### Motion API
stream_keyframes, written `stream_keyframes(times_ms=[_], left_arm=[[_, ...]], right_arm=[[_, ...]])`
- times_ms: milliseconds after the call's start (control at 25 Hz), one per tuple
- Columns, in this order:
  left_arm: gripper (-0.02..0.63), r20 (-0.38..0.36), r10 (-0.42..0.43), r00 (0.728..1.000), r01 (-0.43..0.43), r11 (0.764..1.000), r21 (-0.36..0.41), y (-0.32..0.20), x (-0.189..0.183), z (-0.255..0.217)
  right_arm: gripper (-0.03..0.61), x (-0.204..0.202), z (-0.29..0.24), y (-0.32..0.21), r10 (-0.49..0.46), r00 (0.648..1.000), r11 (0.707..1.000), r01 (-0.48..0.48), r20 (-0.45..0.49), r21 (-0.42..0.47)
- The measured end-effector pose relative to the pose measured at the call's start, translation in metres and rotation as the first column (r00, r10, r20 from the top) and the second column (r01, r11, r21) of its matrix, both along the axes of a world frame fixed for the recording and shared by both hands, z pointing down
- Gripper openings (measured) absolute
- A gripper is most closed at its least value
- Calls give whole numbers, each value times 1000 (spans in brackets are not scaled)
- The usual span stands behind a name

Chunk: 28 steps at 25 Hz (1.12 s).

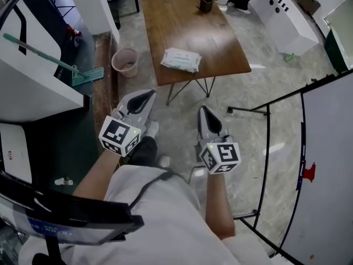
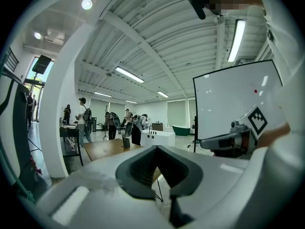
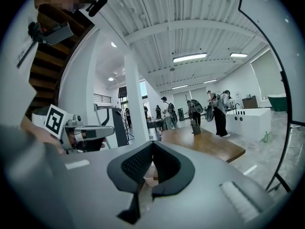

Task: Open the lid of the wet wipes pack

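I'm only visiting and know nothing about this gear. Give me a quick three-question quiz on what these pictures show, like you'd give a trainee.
1. True or false: the wet wipes pack lies on the wooden table, and neither gripper is touching it.
2. In the head view, what stands on the floor just left of the table?
A) a pinkish bucket
B) a stool
C) a toolbox
3. Fill in the blank: the jaws of the left gripper and the right gripper are both ____.

Key: 1 true; 2 A; 3 shut, with nothing held between them.
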<state>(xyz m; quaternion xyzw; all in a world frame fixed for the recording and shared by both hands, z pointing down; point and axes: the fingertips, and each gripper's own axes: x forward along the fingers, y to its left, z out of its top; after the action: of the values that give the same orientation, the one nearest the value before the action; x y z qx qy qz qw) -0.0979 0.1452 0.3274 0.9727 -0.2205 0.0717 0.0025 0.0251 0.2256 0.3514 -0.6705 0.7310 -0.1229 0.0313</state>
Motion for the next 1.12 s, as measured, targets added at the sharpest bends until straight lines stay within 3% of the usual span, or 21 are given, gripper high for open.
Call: stream_keyframes(times_ms=[640, 1120], left_arm=[[2, -8, 74, 997, -74, 997, -38, -132, 53, 15], [2, 8, 205, 979, -204, 976, -69, -212, 96, 23]], right_arm=[[9, 32, 3, -124, 22, 1000, 999, -23, -19, -27], [9, 53, 3, -205, 70, 997, 996, -72, -32, -46]])
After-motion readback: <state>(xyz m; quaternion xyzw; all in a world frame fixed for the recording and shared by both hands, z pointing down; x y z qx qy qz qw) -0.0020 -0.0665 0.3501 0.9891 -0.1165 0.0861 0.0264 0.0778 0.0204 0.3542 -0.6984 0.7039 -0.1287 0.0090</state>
